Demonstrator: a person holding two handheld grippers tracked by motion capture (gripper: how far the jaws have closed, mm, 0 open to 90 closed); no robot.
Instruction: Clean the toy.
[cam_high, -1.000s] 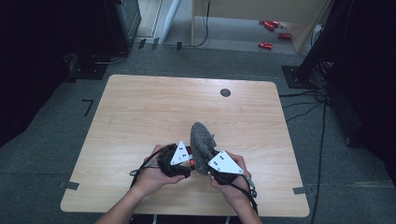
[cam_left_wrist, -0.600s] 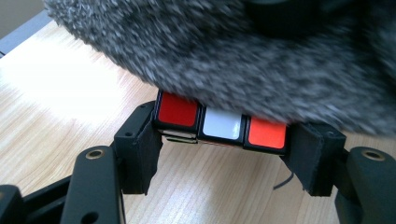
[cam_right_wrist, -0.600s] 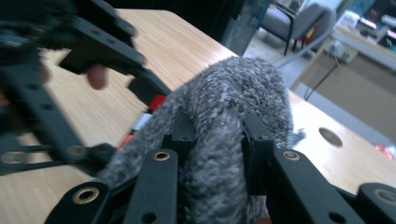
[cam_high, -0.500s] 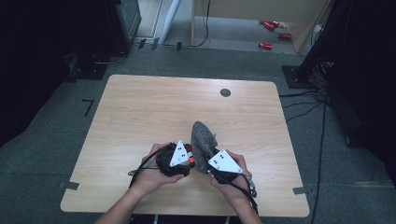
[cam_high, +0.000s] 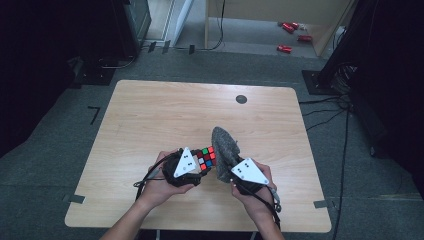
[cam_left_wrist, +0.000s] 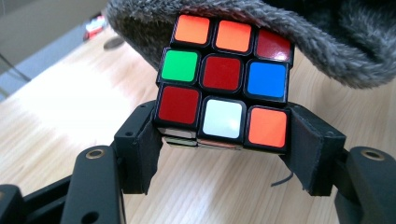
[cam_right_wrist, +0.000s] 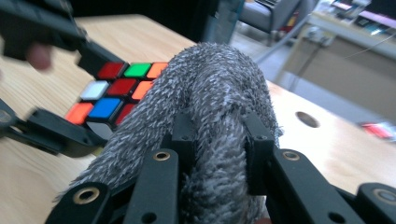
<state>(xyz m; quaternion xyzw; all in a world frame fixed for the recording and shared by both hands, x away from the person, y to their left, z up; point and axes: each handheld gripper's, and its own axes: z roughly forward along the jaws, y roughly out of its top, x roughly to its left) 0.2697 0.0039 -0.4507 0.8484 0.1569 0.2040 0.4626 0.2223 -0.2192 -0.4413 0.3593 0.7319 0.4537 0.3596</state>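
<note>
Scrambled cube (cam_left_wrist: 223, 79) against grey fuzzy cloth (cam_right_wrist: 219, 107)

I'm pinching the grey fuzzy cloth (cam_right_wrist: 219, 116) in my right gripper (cam_right_wrist: 217, 154), pressing against the cube (cam_right_wrist: 116, 91).

In the left gripper view the grey fuzzy cloth (cam_left_wrist: 280, 32) runs off the top and right edges and covers the far top of the puzzle cube (cam_left_wrist: 223, 79); the cube's lower layers sit hidden between the black jaws. In the right gripper view the cloth (cam_right_wrist: 210, 116) hides the right part of the cube (cam_right_wrist: 114, 93), and the left gripper (cam_right_wrist: 56, 84) there is blurred and cut by the left edge. In the high view the red things (cam_high: 290, 35) on the far floor are too small to tell.
</note>
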